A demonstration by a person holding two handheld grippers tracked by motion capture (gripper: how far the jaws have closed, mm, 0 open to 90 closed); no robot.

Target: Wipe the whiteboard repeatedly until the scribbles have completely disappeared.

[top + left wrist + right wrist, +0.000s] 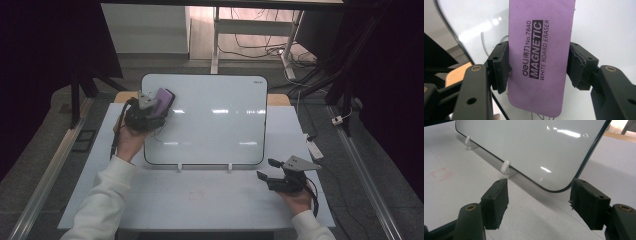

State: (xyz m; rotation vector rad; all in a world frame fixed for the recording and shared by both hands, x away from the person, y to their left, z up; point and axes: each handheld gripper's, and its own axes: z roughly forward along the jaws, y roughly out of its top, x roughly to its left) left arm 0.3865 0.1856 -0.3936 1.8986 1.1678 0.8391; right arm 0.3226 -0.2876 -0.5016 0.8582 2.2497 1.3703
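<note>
over the whiteboard (215, 120), left tool (539, 62) clenches a purple printed eraser (540, 50).

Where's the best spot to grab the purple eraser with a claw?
Probably across its two long side edges, near the middle, coming in from its short end. The eraser is a flat, narrow slab, so those edges suit the pads; the left claw holds it this way over the whiteboard.

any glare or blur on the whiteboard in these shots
High view: ceiling lights glare in streaks on the whiteboard, surroundings dark. Left gripper view: the purple eraser is sharp, the board behind washed out. Right gripper view: bright reflections near the board's top, jaws slightly soft.
</note>
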